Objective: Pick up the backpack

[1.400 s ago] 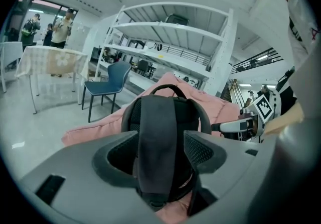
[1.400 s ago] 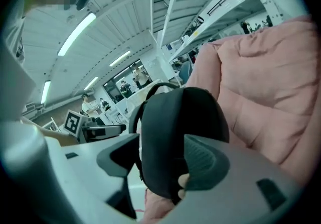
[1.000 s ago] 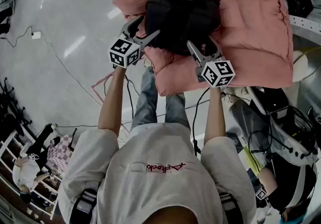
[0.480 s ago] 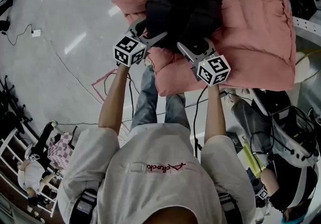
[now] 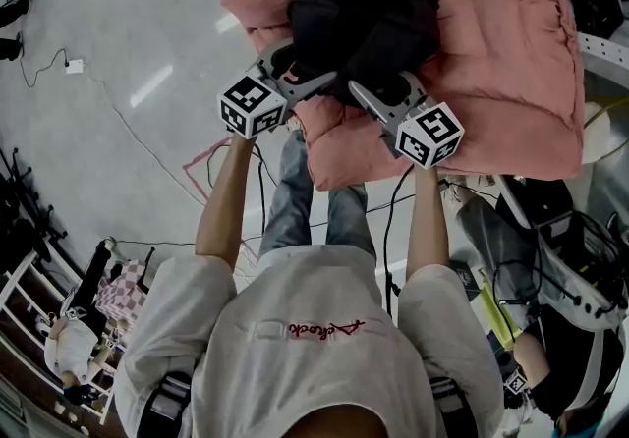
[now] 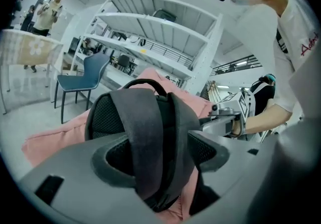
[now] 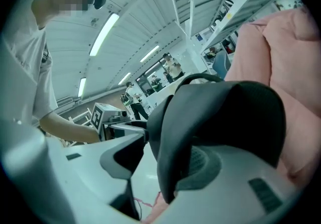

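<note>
Right hand-held gripper (image 5: 381, 90) moved in, jaws just closing round backpack strap (image 7: 210, 112)

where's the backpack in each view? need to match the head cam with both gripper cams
Head view: backpack at top centre, lying on the pink quilt.
Left gripper view: backpack in the centre foreground, with the pink quilt at lower left.
Right gripper view: backpack from centre to right, with the pink quilt at far right.
Shared landmark: the pink quilt under it.
</note>
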`<move>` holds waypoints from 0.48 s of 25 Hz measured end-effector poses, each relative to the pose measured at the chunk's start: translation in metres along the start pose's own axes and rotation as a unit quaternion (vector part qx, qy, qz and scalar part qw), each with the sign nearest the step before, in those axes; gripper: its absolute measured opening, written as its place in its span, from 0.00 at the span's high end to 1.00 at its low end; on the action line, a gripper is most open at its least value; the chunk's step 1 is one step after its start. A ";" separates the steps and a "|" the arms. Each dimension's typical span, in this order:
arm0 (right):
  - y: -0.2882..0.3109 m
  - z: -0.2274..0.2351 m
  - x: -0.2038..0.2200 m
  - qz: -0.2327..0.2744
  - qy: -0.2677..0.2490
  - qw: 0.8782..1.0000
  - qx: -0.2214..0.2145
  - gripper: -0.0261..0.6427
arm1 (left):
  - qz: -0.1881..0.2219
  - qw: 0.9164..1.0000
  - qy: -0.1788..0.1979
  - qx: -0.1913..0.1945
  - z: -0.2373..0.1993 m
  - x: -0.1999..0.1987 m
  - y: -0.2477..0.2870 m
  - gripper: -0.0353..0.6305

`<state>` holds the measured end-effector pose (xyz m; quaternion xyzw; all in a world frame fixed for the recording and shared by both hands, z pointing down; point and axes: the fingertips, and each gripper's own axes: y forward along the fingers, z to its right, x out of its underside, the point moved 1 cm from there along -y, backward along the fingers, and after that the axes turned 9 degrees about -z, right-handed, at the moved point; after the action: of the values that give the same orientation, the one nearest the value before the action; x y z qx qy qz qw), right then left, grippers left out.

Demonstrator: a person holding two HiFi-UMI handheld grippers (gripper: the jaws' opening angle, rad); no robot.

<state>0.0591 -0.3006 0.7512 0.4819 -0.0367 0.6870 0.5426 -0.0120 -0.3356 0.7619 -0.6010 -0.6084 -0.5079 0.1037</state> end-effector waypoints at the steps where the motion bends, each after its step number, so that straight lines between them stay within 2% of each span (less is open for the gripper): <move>1: 0.001 0.002 -0.005 0.005 -0.002 1.000 -0.003 0.63 | 0.006 1.000 0.004 0.003 -0.001 -0.006 0.002 0.46; 6: 0.004 0.012 -0.023 0.018 -0.003 1.000 -0.016 0.63 | 0.025 1.000 0.014 0.010 -0.008 -0.031 0.009 0.47; 12: 0.006 0.028 -0.038 0.023 0.000 0.999 -0.030 0.63 | 0.037 0.999 0.001 0.028 -0.019 -0.047 0.015 0.47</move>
<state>0.0694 -0.3461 0.7421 0.4644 -0.0685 0.6977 0.5412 0.0035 -0.3824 0.7436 -0.6196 -0.5994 -0.4871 0.1398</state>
